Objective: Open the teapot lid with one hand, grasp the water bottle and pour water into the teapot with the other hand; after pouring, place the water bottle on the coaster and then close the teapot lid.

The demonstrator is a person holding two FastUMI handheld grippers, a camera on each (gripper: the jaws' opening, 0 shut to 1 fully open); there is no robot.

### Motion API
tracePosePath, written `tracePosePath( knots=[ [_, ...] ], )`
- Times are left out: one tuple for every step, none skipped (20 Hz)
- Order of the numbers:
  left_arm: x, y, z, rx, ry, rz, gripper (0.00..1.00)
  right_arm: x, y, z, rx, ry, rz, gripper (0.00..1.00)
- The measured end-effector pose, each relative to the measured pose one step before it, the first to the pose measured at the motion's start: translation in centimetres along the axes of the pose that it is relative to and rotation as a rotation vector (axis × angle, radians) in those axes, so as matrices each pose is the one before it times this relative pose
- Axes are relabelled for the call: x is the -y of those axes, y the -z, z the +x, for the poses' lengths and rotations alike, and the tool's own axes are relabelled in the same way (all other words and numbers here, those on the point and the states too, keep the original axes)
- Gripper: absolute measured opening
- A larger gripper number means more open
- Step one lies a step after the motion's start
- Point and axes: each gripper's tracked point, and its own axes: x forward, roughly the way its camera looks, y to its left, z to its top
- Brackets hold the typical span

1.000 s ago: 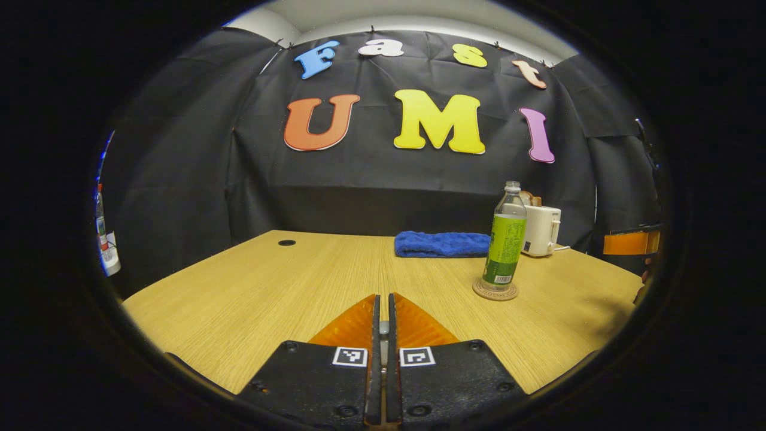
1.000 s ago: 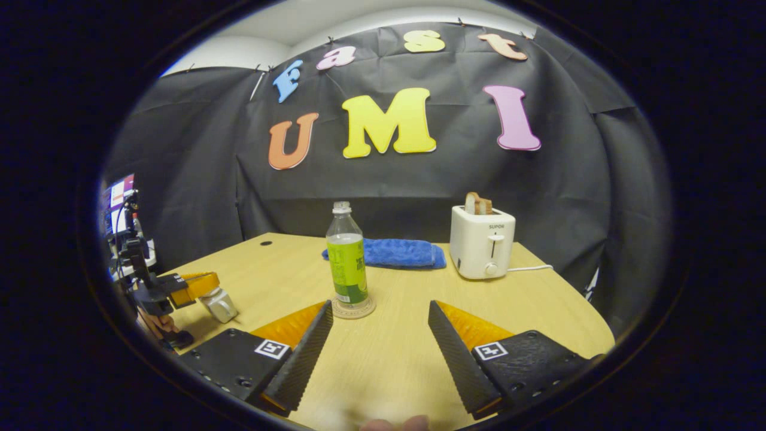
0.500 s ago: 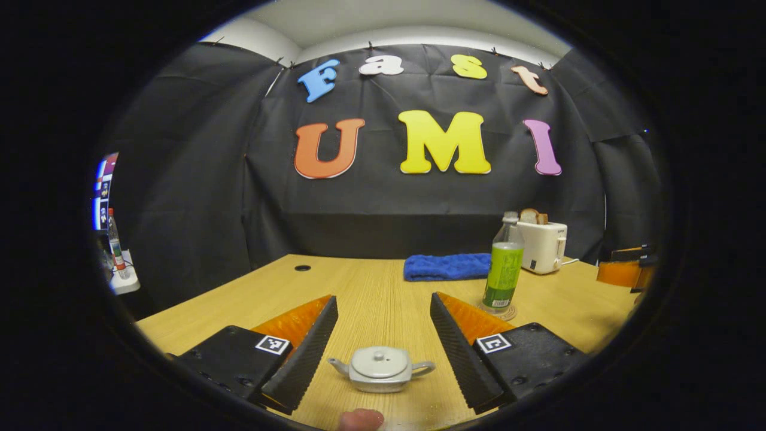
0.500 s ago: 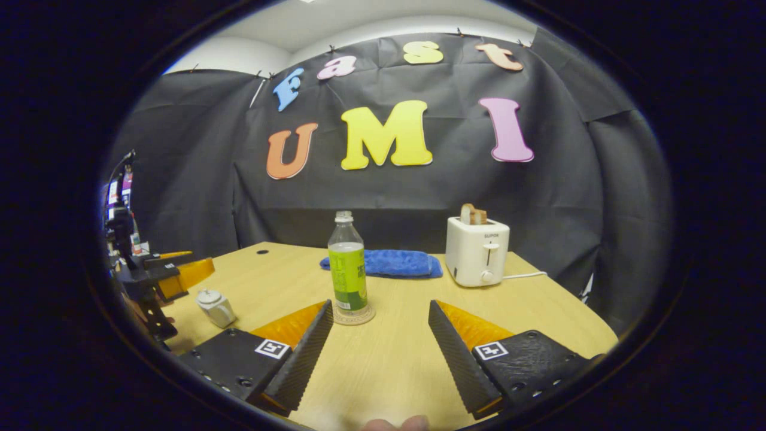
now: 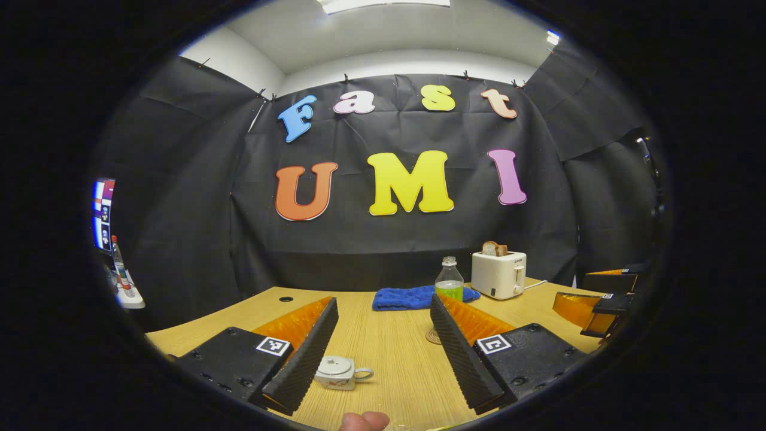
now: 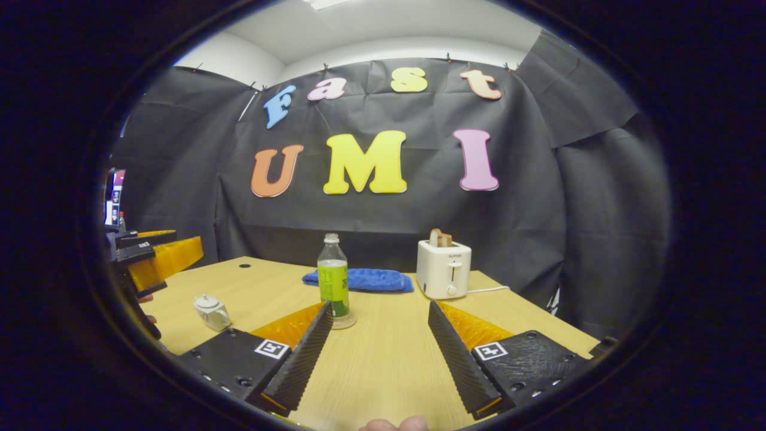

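**Both grippers spread wide and empty, held back from a closed teapot and a bottle on its coaster**

Farthest left lies the left gripper (image 5: 383,353), fingers spread wide with nothing between them. The small white teapot (image 5: 336,372) sits on the wooden table (image 5: 395,359) low and just inside its left finger, lid (image 5: 335,363) on, handle pointing toward the gap. The knob on the lid looks very small. A likely failure, in my judgement, is the wide fingers closing around the whole pot or brushing its handle and pushing the light pot along the table instead of lifting the lid.

Next, ahead and right of that gripper, partly hidden behind its right finger, the water bottle (image 5: 449,284) stands upright on a round coaster (image 5: 432,336). In the right gripper view the bottle (image 6: 333,276) stands ahead of the right gripper (image 6: 380,350), just beyond its left finger, which is also wide open and empty. The bottle is tall and narrow, so an off-centre approach could tip it.

Beyond it lie a blue cloth (image 6: 359,280) and, right, a white toaster (image 6: 443,269), both well clear. A tilted pour toward so small an opening could spill on the table.
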Motion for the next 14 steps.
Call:
tracePosePath(
  knots=[
    [-0.012,-0.012,-0.528,-0.00205,-0.017,-0.01372,0.97,-0.371,-0.443,-0.824,0.01864,0.00876,0.00137,0.99],
    [0.084,-0.072,-0.397,0.00077,-0.01339,-0.01383,0.97,-0.415,-0.358,-0.655,0.0121,0.00202,0.00426,0.96],
    [0.312,-0.013,-0.545,-0.0025,0.00067,-0.01082,0.97,-0.487,0.047,-0.554,0.0044,0.00281,0.00418,0.96],
    [0.417,0.003,-0.253,0.00415,0.00782,-0.00594,0.97,-0.495,-0.087,-0.48,0.00343,-0.00179,0.00147,0.96],
    [0.27,0.274,-0.339,-0.01635,0.00718,0.00867,0.97,-0.476,-0.177,-0.444,0.00616,-0.00375,-0.0036,0.96],
    [-0.163,-0.07,-0.102,0.00222,-0.00816,0.00827,0.97,-0.224,-0.27,-0.35,0.00521,0.00593,-0.00929,0.96],
    [-0.218,-0.243,-0.176,0.00617,-0.00176,-0.00333,0.97,-0.162,-0.229,-0.291,0.00467,0.00004,-0.0093,0.96],
    [0.251,0.004,0.012,0.00051,0.01051,-0.01109,0.97,-0.304,-0.378,-0.224,0.00269,-0.00145,-0.00412,0.99],
    [0.392,-0.089,-0.205,0.00722,0.00972,-0.00631,0.97,-0.053,-0.247,-0.174,0.00013,0.00156,0.00006,0.99],
    [0.172,-0.14,-0.145,0.00979,0.00581,0.0057,0.97,-0.031,-0.362,-0.043,0.00333,0.00225,0.00465,0.96],
    [-0.005,-0.283,0.004,0.01294,0.00585,0.012,0.97,0.113,-0.333,0.067,0.00365,0.0082,0.00298,0.96],
    [-0.034,-0.082,0.022,0.0066,0.00523,0.00577,0.97,-0.01,-0.296,0.088,0.00116,0.00668,-0.00222,0.99],
    [0.014,-0.007,0.103,0.00388,0.00182,-0.00128,0.97,-0.001,-0.224,0.02,-0.00105,0.01048,-0.00385,0.96],
    [-0.005,0.031,0.052,0.0025,0.00139,-0.00452,0.97,-0.171,-0.145,0.037,0.00056,0.00479,0.00002,0.96]
  ],
)
